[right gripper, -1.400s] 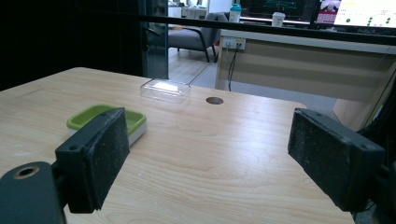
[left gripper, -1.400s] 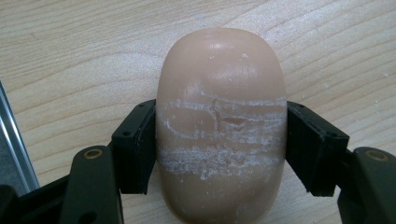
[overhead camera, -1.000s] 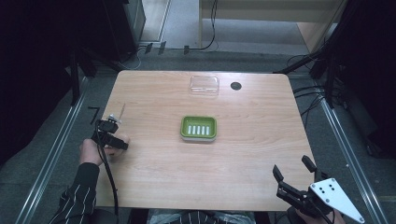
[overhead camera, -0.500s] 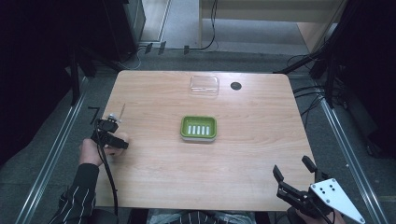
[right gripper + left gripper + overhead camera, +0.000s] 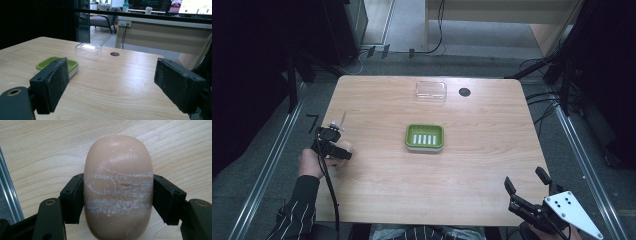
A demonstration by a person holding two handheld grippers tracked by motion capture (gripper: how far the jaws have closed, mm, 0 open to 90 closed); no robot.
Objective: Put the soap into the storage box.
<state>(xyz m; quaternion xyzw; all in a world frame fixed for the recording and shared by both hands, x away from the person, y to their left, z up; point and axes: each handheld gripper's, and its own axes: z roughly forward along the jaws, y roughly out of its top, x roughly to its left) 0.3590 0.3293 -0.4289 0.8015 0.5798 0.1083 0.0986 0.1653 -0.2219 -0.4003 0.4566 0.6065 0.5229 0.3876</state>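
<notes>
Wooden surface, dark room around it. Green soap dish at centre; clear lid near far edge. Left gripper at left edge, fingers pinching a tan soap bar. Right gripper at near right corner, fingers spread wide, nothing between them.

- Surface: light wood, rounded corners, grain running left-right.
- Green soap dish w/ white ribbed insert, approx. centre of surface.
- Clear plastic lid near far edge, well apart from dish.
- Small dark round hole just right of lid.
- Thin stick-like item near left edge; can't tell what it is.
</notes>
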